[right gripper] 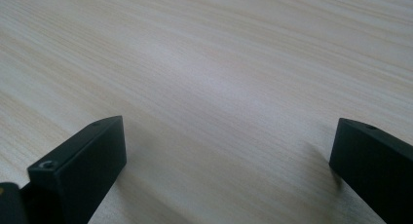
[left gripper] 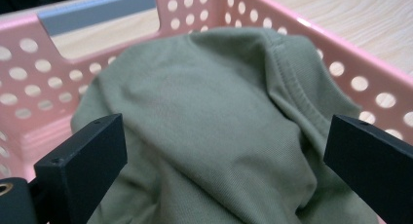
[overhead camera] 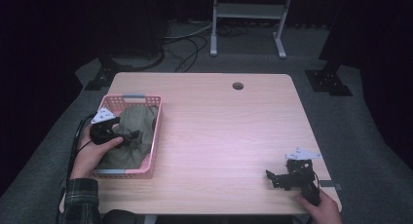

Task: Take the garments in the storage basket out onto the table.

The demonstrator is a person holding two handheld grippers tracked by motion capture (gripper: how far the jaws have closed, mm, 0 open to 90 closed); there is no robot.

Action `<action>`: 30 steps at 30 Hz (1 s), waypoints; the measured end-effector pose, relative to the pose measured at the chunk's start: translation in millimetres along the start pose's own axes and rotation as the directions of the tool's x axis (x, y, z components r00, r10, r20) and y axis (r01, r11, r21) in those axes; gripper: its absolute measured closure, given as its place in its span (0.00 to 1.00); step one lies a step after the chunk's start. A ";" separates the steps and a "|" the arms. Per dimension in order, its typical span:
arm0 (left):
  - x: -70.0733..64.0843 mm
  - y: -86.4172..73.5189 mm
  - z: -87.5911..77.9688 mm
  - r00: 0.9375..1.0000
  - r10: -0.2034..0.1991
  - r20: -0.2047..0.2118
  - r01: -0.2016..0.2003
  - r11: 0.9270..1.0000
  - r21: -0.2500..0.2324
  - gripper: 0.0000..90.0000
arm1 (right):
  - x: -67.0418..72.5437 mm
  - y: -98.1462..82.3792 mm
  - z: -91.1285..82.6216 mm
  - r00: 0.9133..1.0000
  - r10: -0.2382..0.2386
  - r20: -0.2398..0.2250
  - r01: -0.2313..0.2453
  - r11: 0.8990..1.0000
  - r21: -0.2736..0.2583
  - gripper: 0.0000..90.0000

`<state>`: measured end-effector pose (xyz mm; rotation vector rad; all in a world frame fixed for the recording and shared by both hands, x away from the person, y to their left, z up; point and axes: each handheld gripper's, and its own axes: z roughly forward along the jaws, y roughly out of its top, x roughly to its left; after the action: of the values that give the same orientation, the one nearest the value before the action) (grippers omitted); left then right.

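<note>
The wooden table (overhead camera: 219, 136) carries a pink perforated basket (overhead camera: 157, 136) at its left side, and an olive-green garment (overhead camera: 131, 136) lies bunched inside it, filling most of the basket and rising near its rim. The left gripper (overhead camera: 130, 135) hangs over the middle of the cloth; in the left gripper view its jaws stand wide apart with the garment (left gripper: 209, 136) spread between and below them, a stitched hem (left gripper: 297, 92) running up toward the basket wall (left gripper: 341, 53). Whether the jaw tips already touch the fabric is hard to tell from this angle.

The right gripper (overhead camera: 273, 177) rests low near the table's front right corner, well apart from the basket, its jaws likewise spread, with bare wood (right gripper: 219, 87) in front of them.

The main risk, as a judgement, is that the basket is light and nothing pins it: if the left gripper closes on the cloth and lifts, a fold snagged against the rim could drag or tip the basket along with it, since the other gripper is too far off to steady it. A smaller risk is a shallow pinch; closing on a single smooth layer may let the fabric slide out, or bring up only one fold while the bulk stays behind. A jaw tip could also catch in one of the wall holes if the approach drifts sideways.
</note>
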<state>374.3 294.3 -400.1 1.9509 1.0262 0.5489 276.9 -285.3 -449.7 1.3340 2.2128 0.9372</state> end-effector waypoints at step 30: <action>-1.8 -11.7 26.6 1.000 0.002 -0.009 0.000 0.968 0.251 0.02 | 0.0 -0.1 0.0 1.000 0.000 0.000 0.000 1.000 -0.001 0.00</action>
<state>386.2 283.8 -424.5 2.1715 1.1458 0.4454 276.8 -285.3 -449.8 1.3334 2.2124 0.9380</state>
